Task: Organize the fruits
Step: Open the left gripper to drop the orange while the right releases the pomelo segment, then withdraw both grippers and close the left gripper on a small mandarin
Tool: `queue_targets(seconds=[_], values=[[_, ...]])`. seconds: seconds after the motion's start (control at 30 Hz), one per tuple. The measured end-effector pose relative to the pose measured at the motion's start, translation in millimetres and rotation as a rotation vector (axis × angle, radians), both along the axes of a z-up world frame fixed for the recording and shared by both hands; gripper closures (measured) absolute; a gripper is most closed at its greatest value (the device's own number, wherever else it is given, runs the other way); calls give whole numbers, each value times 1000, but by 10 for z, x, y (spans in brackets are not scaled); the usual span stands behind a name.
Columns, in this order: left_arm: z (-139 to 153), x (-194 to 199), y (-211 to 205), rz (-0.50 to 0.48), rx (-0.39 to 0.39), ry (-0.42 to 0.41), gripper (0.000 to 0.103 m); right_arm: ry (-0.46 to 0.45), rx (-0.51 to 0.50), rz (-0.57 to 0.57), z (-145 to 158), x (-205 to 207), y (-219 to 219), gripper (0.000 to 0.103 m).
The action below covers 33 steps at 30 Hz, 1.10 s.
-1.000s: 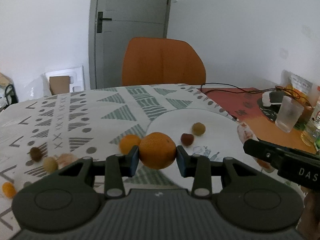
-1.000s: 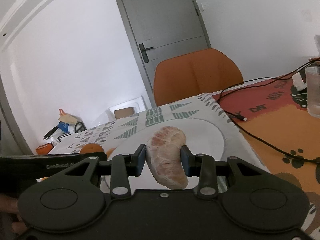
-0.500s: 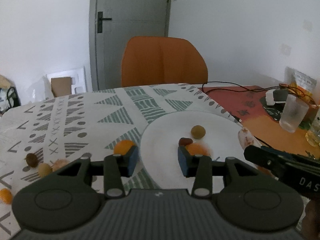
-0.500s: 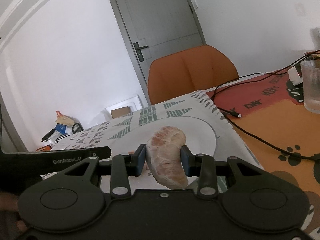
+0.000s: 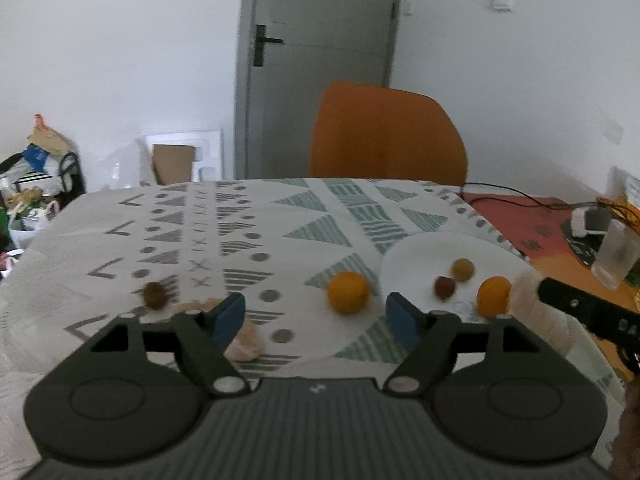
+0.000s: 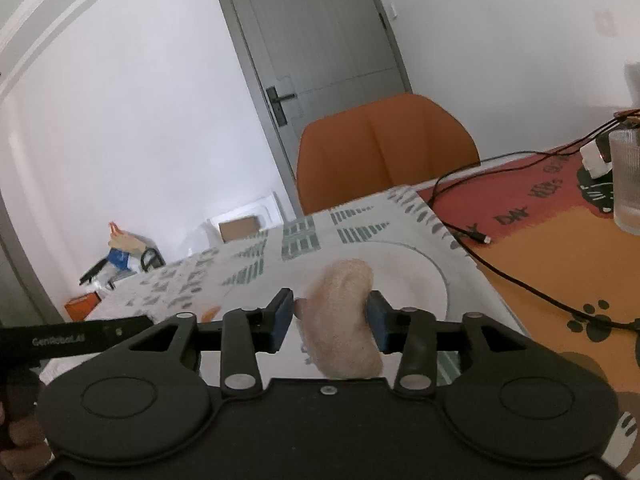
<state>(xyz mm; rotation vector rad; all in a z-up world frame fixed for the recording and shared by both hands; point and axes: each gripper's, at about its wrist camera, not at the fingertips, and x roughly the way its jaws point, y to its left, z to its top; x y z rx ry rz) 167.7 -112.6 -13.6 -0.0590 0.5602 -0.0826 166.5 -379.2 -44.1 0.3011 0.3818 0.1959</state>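
In the left wrist view my left gripper [image 5: 314,320] is open and empty above the patterned tablecloth. An orange [image 5: 347,291] lies on the cloth just left of the white plate [image 5: 408,264]. On the plate sit another orange [image 5: 493,290], a dark red fruit [image 5: 444,287] and a tan fruit [image 5: 463,269]. A brown fruit [image 5: 154,294] and a peeled pinkish segment [image 5: 244,344] lie at the left. In the right wrist view my right gripper [image 6: 330,322] has its jaws parted around a peeled pomelo segment [image 6: 340,320] over the plate [image 6: 432,276]; a gap shows at the left jaw.
An orange chair [image 5: 386,136] stands behind the table. A black cable [image 6: 500,264] crosses the orange mat at right, near a glass [image 6: 626,180]. Bags and boxes [image 5: 36,176] sit on the floor at left.
My left gripper let the orange go onto the plate, opened wide and swung left. My right gripper's jaws widened around the pomelo segment, which now looks blurred.
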Motion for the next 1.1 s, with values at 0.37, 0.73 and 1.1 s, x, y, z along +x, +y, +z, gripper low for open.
queue_targets(seconds=[0.37,0.73,1.1], values=[[116,-155,398,113,-2,-33,12,-25,-17,42,140,-84,264,37],[106,-240,752,187,-17,-37,10,-18,-17,137,136,-134,609,20],[43,-312,1126,253,-46,-29,10,-6,-44,216,118,-177,962,16]])
